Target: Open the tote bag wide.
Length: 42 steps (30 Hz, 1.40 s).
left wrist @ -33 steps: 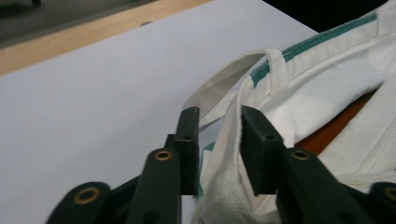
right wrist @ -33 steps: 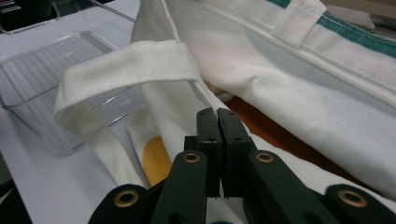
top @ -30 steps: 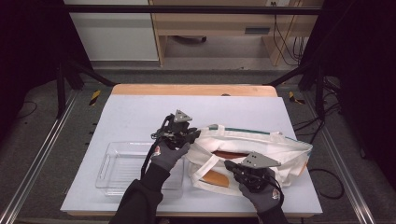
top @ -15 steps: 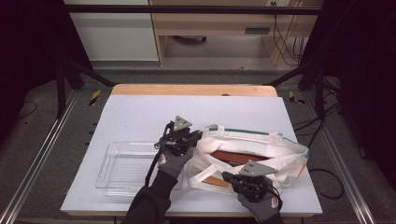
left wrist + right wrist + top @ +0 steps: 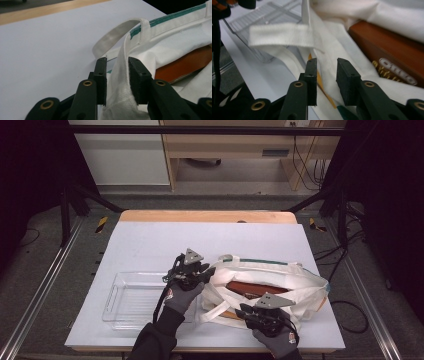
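- Canvas bag point(image 5: 270, 287) lies on its side on the bench point(image 5: 210, 237), near right part, mouth gaping; clear tray point(image 5: 137, 296) just left of it.
- Brown box point(image 5: 252, 289) sits inside the bag mouth; in the right gripper view it shows gold lettering point(image 5: 387, 53).
- Left tongs point(image 5: 204, 275) at the bag's left rim. Jaws have just been opening; rim fabric point(image 5: 120, 75) stands between them, touching one pad, slack on the other side. No real clamp now.
- Right tongs point(image 5: 245, 312) at the near rim, by the strap point(image 5: 284, 35). Jaws have also just been opening; cloth lies between the pads but nothing is pinched.
- Handling, my read: bag is soft, limp and light; it folds and sags wherever unsupported. Hemmed rim and straps are the thickest spots, best to pinch there.
- Box looks stiff and smooth; likely slides in the cloth, so take it by the short edges once the mouth stays open.
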### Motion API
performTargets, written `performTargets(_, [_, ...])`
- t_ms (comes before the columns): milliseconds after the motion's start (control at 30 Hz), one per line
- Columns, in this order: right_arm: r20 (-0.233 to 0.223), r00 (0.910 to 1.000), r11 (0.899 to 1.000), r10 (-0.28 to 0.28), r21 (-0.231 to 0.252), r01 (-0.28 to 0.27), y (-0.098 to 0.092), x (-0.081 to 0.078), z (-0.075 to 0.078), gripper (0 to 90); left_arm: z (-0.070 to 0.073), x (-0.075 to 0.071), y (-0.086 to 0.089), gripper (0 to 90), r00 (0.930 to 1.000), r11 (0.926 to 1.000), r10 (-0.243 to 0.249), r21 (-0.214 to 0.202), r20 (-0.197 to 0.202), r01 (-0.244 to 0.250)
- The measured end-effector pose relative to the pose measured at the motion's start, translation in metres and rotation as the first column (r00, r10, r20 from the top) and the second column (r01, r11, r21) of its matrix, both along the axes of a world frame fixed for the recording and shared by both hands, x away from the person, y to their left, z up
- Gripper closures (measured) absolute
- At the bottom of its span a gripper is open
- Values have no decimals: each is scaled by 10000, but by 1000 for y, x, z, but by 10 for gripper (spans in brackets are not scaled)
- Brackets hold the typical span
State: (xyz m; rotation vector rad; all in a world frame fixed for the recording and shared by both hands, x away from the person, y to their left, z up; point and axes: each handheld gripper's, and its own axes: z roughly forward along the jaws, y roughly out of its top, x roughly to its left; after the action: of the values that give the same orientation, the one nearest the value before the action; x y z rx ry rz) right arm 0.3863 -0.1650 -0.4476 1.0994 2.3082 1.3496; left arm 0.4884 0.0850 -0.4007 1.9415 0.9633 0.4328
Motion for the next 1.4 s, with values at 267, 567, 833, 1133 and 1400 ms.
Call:
performTargets(267, [734, 9937, 9962, -842, 280, 824, -21, 1, 23, 682, 13, -4, 0, 636, 9958, 9974, -642, -274, 655, 661])
performTargets(567, [267, 9917, 9921, -1254, -75, 1256, -18, 13, 6, 739, 22, 22, -34, 490, 9867, 9904, -1302, 590, 971, 1249])
performTargets(833, [-3, 9936, 9923, -1131, -513, 1129, -14, 17, -7, 782, -2, 39, -46, 617, 9874, 9748, -1585, 1591, -13, 1567])
performTargets(1133, [-350, 9929, 9907, -1137, -798, 1106, -12, 18, -14, 866, -2, 40, -44, 877, 9922, 9848, -1161, 1250, -448, 1209])
performTargets(1400, [-718, 9915, 9895, -1090, -1027, 1013, -11, 13, -30, 900, -5, 41, -38, 877, 9999, 9996, -92, 261, 59, 91])
